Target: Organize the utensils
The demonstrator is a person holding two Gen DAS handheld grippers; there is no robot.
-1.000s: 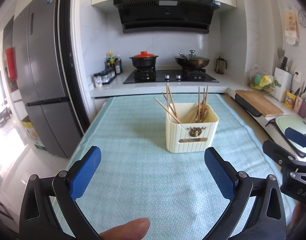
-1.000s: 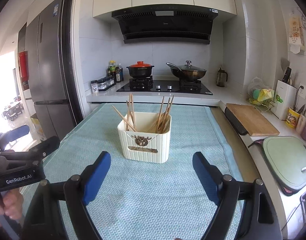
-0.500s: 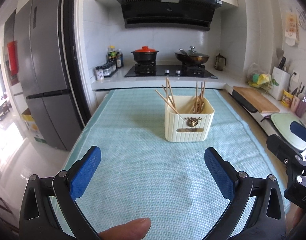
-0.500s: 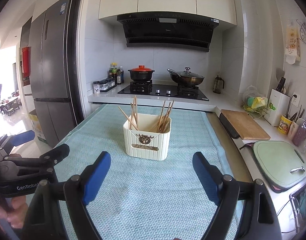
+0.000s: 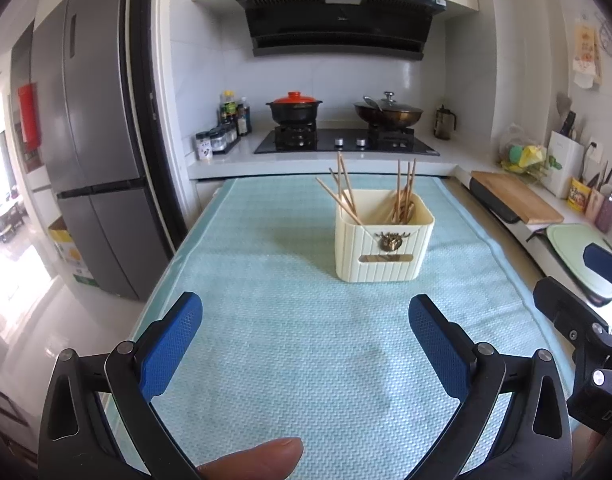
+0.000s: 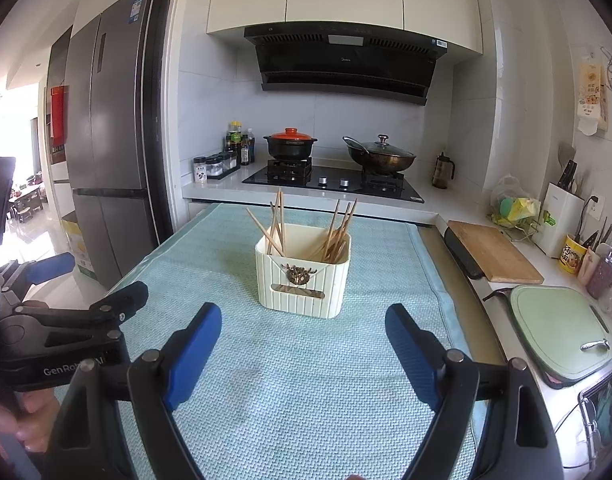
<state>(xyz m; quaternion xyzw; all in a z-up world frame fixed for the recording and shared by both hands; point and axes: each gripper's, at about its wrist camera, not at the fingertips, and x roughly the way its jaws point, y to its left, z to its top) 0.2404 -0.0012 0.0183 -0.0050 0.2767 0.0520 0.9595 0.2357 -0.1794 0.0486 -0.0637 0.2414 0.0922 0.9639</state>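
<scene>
Left gripper (image 5: 306, 340) and right gripper (image 6: 302, 340) are both gaping wide, gripping nothing; holder (image 6: 304, 276) with chopsticks (image 6: 276, 220) is standing ahead of fingers on cloth (image 6: 306, 380).

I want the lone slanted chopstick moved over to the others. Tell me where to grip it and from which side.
Grip the slanted chopstick on its bare upper shaft, well above the cream holder rim, coming from above with the right gripper, pads either side of the shaft. It leans apart from the upright chopsticks, so that stretch is probably free.
</scene>
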